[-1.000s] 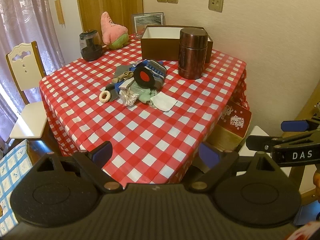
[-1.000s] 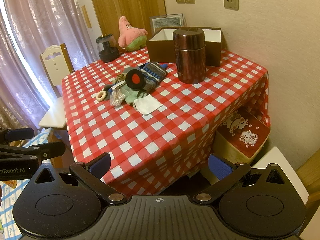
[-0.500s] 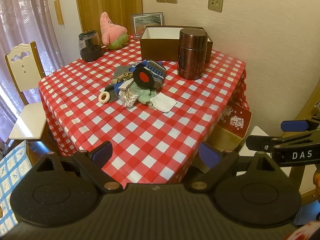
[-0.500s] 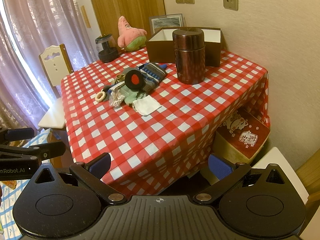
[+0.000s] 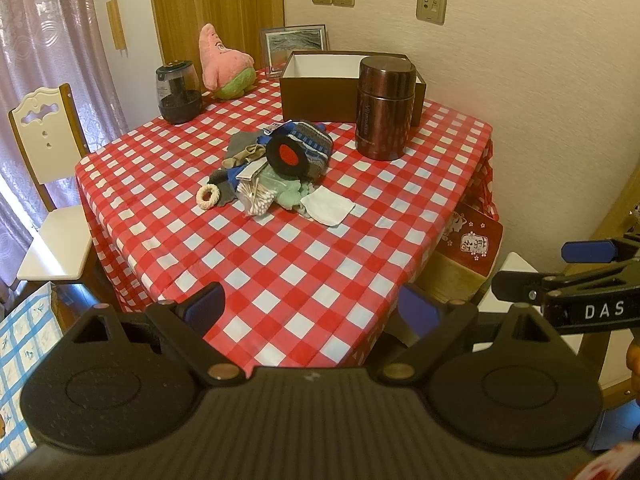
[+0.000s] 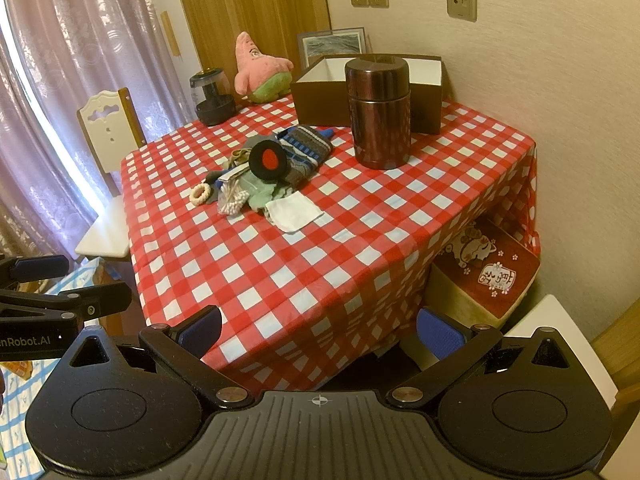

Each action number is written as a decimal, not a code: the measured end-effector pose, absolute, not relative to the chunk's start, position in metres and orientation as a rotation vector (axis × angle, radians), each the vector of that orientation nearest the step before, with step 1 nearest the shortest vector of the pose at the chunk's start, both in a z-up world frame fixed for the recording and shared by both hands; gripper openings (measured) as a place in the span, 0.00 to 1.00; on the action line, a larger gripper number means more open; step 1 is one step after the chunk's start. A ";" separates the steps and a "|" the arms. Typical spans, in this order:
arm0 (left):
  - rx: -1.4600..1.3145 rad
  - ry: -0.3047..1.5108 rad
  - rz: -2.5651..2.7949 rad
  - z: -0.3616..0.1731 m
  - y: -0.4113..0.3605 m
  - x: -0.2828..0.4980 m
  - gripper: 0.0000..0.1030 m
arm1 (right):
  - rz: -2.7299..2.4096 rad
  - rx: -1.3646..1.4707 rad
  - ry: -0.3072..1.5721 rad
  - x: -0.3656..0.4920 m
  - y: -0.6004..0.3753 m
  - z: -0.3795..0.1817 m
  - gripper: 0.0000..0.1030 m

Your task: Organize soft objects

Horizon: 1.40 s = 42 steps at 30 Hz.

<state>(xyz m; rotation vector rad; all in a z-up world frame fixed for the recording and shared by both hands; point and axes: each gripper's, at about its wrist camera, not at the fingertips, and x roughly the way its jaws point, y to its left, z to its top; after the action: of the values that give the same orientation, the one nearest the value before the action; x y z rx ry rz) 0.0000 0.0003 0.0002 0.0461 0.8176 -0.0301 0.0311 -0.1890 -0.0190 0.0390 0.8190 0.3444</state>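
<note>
A pile of soft items point(image 5: 280, 168) point(image 6: 276, 172) lies mid-table on the red checked cloth point(image 5: 280, 264): a striped knit piece point(image 5: 312, 144), a black pad with a red spot point(image 5: 286, 156), a white folded cloth point(image 5: 327, 209), a green cloth, a bag of cotton swabs point(image 5: 258, 200) and a cream hair ring point(image 5: 208, 197). A pink starfish plush point(image 5: 224, 64) point(image 6: 260, 68) sits at the far edge. My left gripper point(image 5: 312, 306) is open and empty at the table's near edge. My right gripper point(image 6: 320, 330) is open and empty, also short of the table.
An open brown box point(image 5: 344, 84) point(image 6: 368, 88) and a tall brown canister point(image 5: 384, 108) point(image 6: 378, 112) stand at the back. A dark jar point(image 5: 178, 94) stands at back left. A white chair point(image 5: 44, 184) is left of the table. A red box point(image 6: 484, 276) sits under the table's right corner.
Both views shift slightly; the table sits a little lower and closer in view. Nothing on the table has moved and both grippers stay open.
</note>
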 end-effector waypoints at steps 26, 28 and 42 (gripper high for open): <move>0.046 0.817 -0.031 0.000 0.000 0.000 0.90 | 0.343 0.038 0.820 0.039 -0.184 -0.021 1.00; 0.046 0.818 -0.031 0.000 0.000 0.000 0.90 | 0.344 0.038 0.819 0.041 -0.182 -0.022 1.00; 0.046 0.819 -0.032 0.000 0.001 0.000 0.90 | 0.356 0.088 0.808 0.054 -0.177 -0.024 1.00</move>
<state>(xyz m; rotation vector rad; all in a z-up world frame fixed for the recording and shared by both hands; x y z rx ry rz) 0.0001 0.0012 -0.0002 0.0462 0.8190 -0.0318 0.0540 -0.1774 -0.0241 0.0880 0.8077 0.3558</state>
